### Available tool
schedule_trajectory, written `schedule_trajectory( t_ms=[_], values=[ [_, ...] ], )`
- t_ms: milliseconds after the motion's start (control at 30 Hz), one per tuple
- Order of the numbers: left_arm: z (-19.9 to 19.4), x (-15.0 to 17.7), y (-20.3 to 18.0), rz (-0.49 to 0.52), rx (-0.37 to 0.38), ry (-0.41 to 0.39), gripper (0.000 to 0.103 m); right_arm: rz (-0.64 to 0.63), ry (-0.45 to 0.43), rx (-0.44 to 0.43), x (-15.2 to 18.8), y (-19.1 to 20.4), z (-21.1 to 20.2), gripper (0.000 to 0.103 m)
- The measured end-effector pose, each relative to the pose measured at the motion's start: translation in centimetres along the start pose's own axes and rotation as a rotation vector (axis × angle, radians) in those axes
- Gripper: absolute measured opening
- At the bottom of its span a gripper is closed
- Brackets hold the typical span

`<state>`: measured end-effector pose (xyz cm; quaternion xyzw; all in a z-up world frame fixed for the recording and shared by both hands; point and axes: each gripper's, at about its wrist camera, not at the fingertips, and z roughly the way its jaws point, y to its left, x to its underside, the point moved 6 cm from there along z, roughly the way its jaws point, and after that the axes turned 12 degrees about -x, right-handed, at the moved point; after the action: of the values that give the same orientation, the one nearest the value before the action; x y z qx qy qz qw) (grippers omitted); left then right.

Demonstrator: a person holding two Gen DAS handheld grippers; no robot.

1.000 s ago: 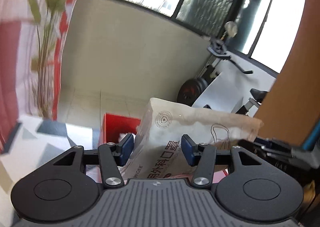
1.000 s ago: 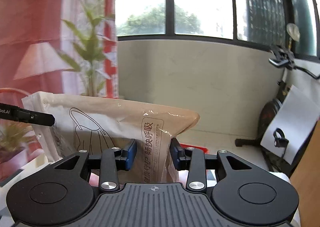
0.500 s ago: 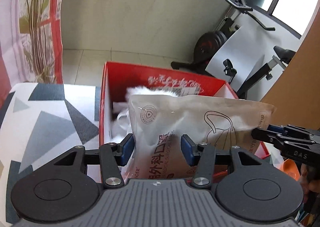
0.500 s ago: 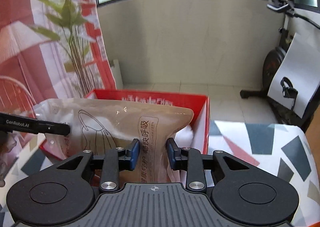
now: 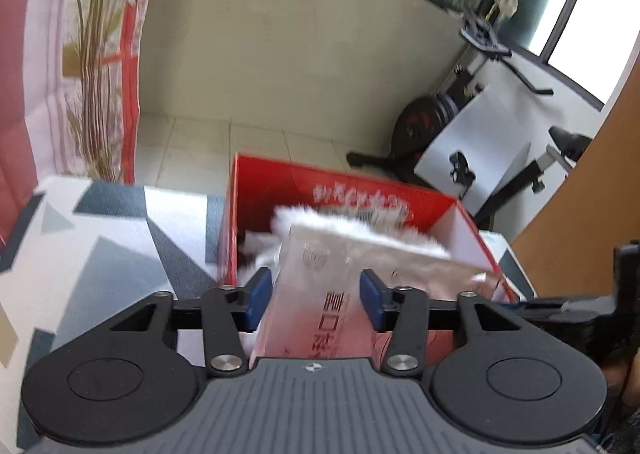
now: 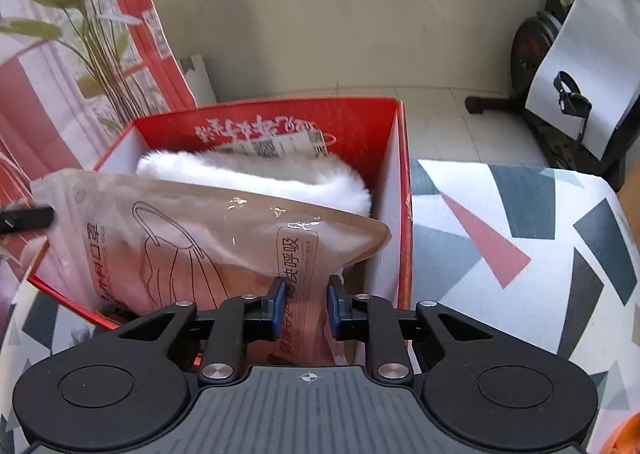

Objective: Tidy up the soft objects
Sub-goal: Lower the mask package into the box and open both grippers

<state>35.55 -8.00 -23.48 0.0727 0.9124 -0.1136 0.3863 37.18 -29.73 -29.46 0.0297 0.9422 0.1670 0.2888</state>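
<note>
Mask pack long axis left-right across frame, over red box. Right gripper jaws closing, pinching pack's right end; left gripper jaws closing around left end.

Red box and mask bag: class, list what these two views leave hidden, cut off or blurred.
- Floor of the red box: both views, covered by the mask bag and white fluffy item.
- Bag's lower edge: right wrist view, behind the right gripper.
- Bag's print: left wrist view, motion-blurred.
- Left gripper: right wrist view, cut off at the left edge.

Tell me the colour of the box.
Red box, white inside; clearest in the right wrist view.
</note>
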Motion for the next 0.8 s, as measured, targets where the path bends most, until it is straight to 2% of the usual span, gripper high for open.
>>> schedule_trajectory(
  t_ms=[33, 67, 233, 367, 500, 667, 800],
  values=[
    [-0.1, -0.3, 0.0, -0.005, -0.008, -0.008, 0.03, -0.009, 0.019, 0.01, -0.1, 0.1, 0.4, 0.019],
    [-0.1, -0.5, -0.2, -0.008, -0.006, -0.014, 0.024, -0.031, 0.034, 0.022, -0.1, 0.1, 0.6, 0.019],
    [1.7, -0.6, -1.5, 0.021, 0.01, 0.022, 0.024, -0.102, 0.1, 0.066, -0.8, 0.8, 2.0, 0.019],
    [3.8, -0.1, -1.5, 0.003, 0.008, 0.081, 0.023, -0.206, 0.175, 0.1, -1.0, 1.6, 3.4, 0.019],
    [4.6, 0.4, -1.7, 0.012, 0.011, 0.102, 0.024, -0.298, 0.254, 0.139, -1.0, 2.2, 5.4, 0.019],
    [4.9, 0.5, -1.5, 0.026, 0.005, 0.104, 0.024, -0.314, 0.329, 0.152, -1.2, 2.5, 7.7, 0.017],
    [4.8, 0.5, -1.4, 0.049, -0.008, 0.099, 0.024, -0.3, 0.341, 0.155, -1.0, 2.4, 8.5, 0.016]
  ],
)
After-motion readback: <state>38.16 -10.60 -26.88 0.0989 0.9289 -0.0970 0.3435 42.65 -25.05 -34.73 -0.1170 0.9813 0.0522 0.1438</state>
